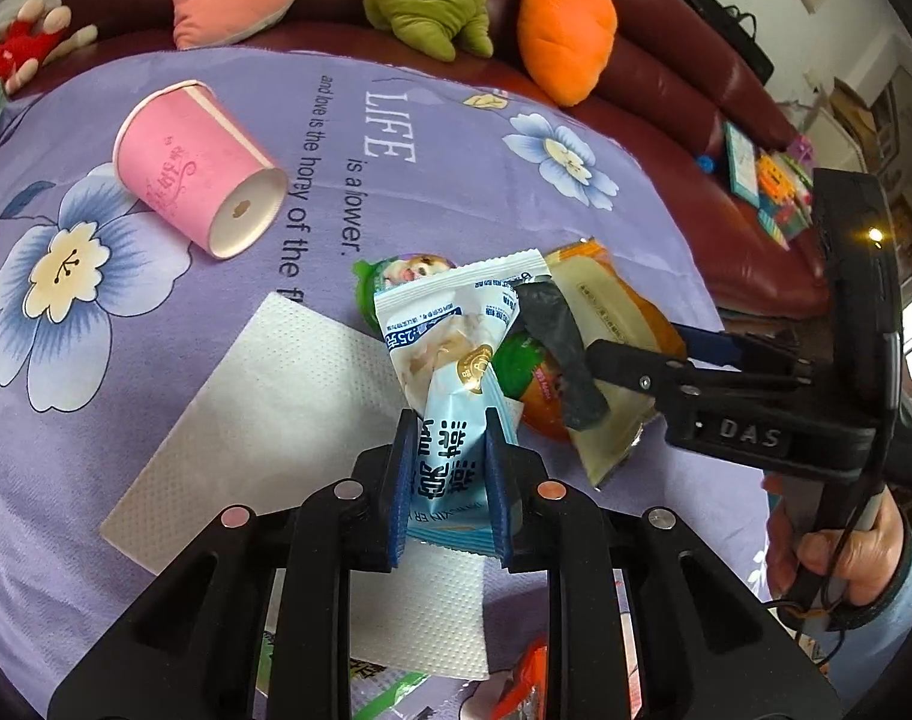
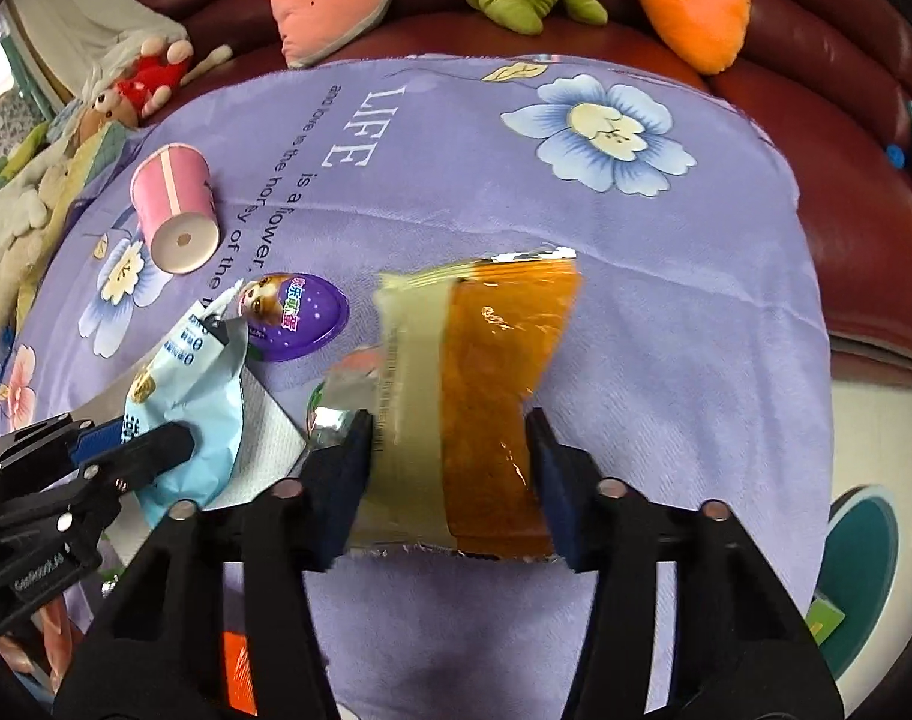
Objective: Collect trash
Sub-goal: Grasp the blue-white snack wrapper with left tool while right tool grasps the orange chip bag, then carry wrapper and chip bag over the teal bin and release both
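My left gripper (image 1: 450, 426) is shut on a light blue snack wrapper (image 1: 444, 348), whose upper end fans out above the pads. The same gripper (image 2: 150, 444) and wrapper (image 2: 198, 396) show at the left of the right wrist view. My right gripper (image 2: 450, 426) is shut on an orange and cream wrapper (image 2: 486, 360), pinching its lower part from both sides. In the left wrist view it (image 1: 630, 354) comes in from the right onto that wrapper (image 1: 606, 300). A pink paper cup (image 1: 198, 168) lies on its side at the far left. A white napkin (image 1: 264, 420) lies flat under the left gripper.
A purple flowered cloth (image 1: 456, 168) covers the table. A purple egg-shaped capsule (image 2: 300, 318) and a green and orange packet (image 1: 528, 372) lie between the grippers. A red wrapper (image 1: 528, 678) sits at the near edge. Plush toys line the red sofa (image 2: 816, 60) behind.
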{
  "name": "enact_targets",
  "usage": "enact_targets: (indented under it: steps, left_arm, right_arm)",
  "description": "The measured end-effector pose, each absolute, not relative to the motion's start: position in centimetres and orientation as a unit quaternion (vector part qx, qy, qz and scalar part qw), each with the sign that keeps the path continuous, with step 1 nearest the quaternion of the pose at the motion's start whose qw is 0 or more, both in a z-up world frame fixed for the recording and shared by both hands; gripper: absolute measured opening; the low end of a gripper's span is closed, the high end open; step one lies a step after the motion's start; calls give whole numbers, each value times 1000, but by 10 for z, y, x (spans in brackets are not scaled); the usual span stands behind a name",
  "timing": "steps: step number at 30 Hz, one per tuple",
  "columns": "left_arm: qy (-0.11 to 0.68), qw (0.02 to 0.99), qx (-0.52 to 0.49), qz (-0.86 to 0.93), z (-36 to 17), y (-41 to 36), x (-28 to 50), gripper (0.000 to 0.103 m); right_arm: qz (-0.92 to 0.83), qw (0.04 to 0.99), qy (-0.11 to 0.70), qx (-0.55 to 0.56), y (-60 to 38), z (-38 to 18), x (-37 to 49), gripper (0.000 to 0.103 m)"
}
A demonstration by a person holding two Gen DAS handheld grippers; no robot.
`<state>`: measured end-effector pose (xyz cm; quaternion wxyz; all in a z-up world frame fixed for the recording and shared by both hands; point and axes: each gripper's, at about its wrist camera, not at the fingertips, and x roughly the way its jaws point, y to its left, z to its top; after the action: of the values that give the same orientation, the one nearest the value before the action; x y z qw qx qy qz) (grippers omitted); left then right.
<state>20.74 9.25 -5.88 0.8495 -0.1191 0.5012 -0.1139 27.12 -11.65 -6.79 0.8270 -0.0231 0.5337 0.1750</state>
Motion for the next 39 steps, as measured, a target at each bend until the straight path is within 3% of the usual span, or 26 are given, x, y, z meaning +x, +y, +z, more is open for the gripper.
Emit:
enact_targets:
  steps: [21,39]
  left_arm:
    - [465,871,-72,-140,-10,30,179,22]
    - [465,850,17,-247,9,-143,164,22]
  right_arm:
    - [139,866,474,77,-229,-6,191,45]
    - [-13,897,397,193,-421,14,113,45]
